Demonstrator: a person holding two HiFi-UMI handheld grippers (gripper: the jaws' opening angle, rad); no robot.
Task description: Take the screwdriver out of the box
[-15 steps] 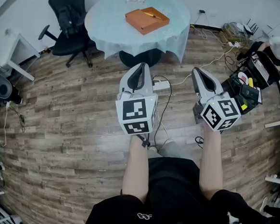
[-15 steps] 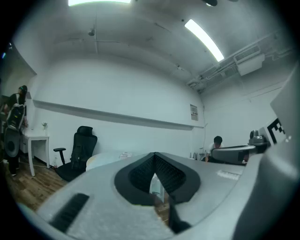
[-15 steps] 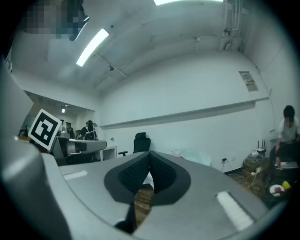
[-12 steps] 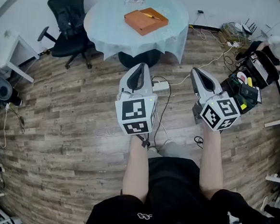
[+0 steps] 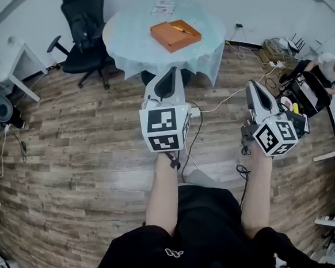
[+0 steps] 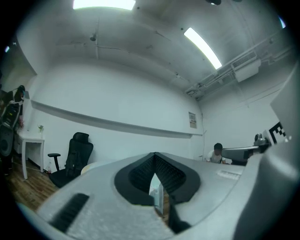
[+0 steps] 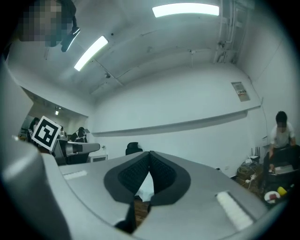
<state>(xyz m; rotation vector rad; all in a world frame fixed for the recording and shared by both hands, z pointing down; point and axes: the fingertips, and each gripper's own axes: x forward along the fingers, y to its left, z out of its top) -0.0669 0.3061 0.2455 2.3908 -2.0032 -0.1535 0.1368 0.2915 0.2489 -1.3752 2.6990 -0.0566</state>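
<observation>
An orange box (image 5: 176, 35) lies on the round table (image 5: 130, 32) with a pale blue cloth, far ahead of me in the head view. A yellow-handled screwdriver (image 5: 181, 29) rests inside the box. Both grippers are held level in the air over the wooden floor, well short of the table. My left gripper (image 5: 166, 71) points at the table's near edge and its pads meet with nothing between them (image 6: 155, 154). My right gripper (image 5: 252, 85) is off to the right, also shut and empty (image 7: 150, 153).
A black office chair (image 5: 84, 27) stands left of the table, and a white desk (image 5: 23, 58) further left. White cables (image 5: 233, 93) run over the floor. A person (image 5: 329, 63) sits at the right beside a bag of tools (image 5: 303, 94). A paper (image 5: 163, 8) lies on the table's far side.
My right gripper has swung out to the right and a little lower in the head view. The left gripper has edged forward toward the table. Both stay shut.
</observation>
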